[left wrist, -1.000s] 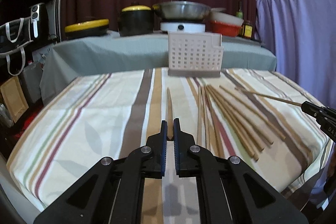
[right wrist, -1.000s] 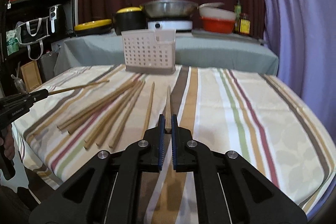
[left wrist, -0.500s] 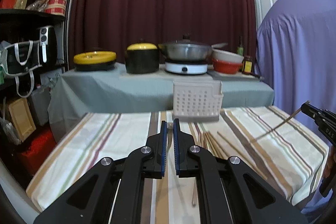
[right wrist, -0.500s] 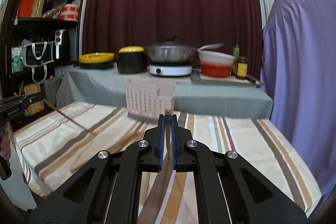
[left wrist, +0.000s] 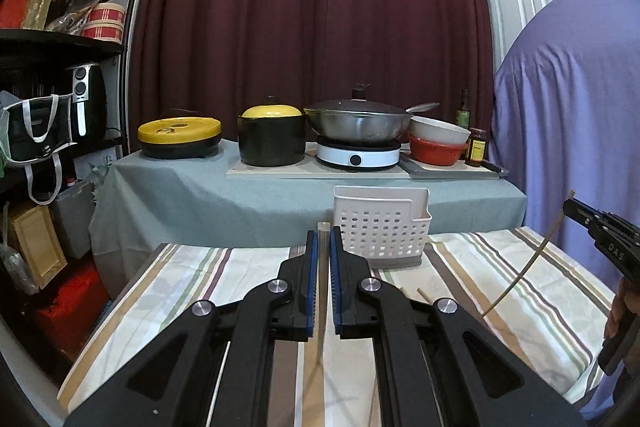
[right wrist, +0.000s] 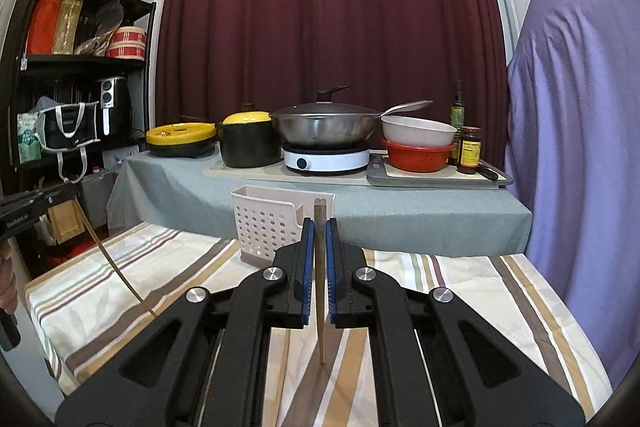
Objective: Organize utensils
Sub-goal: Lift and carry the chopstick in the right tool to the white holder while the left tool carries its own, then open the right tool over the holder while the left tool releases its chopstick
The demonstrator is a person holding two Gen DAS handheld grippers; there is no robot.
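Observation:
My left gripper [left wrist: 323,233] is shut on a wooden chopstick [left wrist: 319,339] that hangs down from the pads, well above the striped tablecloth [left wrist: 532,291]. My right gripper [right wrist: 319,223] is shut on another chopstick [right wrist: 320,327], held nearly upright with its tip down. Each view catches the other gripper at its edge: the right gripper [left wrist: 576,211] with its chopstick [left wrist: 528,267], the left gripper [right wrist: 60,193] with its chopstick [right wrist: 116,267]. A white perforated utensil caddy [left wrist: 382,231] [right wrist: 268,223] stands at the table's far edge, just beyond both grippers. Loose chopstick ends [left wrist: 420,291] lie on the cloth.
Behind the table, a grey-covered counter [right wrist: 400,211] carries a yellow-lidded pan, a black pot, a wok [right wrist: 324,127] on an induction cooker, stacked bowls and bottles. A dark shelf [right wrist: 80,63] with bags stands at left. A purple drape [right wrist: 572,147] hangs at right.
Both grippers have risen off the table, each lifting a chopstick with it. The chopsticks now hang tip down, and the remaining chopsticks have dropped almost out of view.

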